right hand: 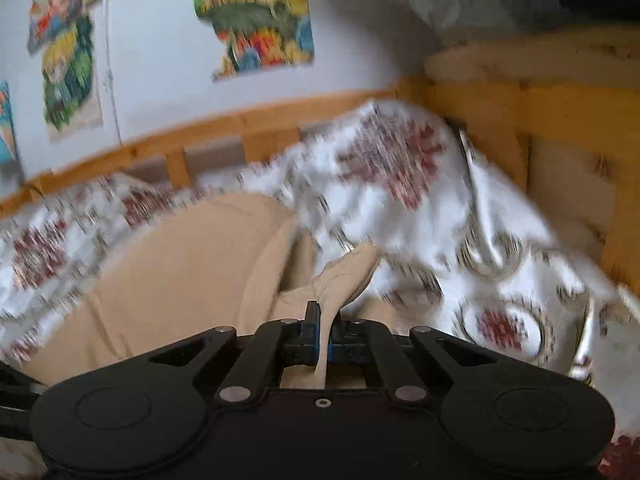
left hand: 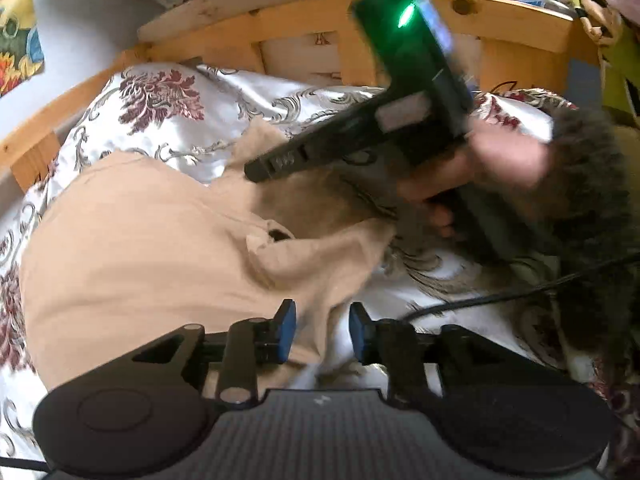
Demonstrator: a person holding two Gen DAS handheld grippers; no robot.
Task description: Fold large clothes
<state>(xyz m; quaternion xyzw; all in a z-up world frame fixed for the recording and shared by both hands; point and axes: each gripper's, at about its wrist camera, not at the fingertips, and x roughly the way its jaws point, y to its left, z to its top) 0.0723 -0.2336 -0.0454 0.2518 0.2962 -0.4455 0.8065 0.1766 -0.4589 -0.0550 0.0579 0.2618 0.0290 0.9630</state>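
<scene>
The right gripper [right hand: 323, 334] pinches a fold of the tan garment [right hand: 168, 272]; the left gripper [left hand: 322, 330] hangs parted, holding nothing, over its near edge. The garment lies spread on the floral bedspread [left hand: 168, 120]; a wooden bed frame [left hand: 224, 40] stands far behind.

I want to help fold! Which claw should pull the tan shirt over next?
Probably the right claw: it is shut on a fold of the tan cotton shirt. The left claw is open, holding nothing, at the shirt's edge.

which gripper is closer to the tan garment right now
Right. The right gripper is shut on a fold of the tan garment; the left gripper hangs open just above its edge.
</scene>
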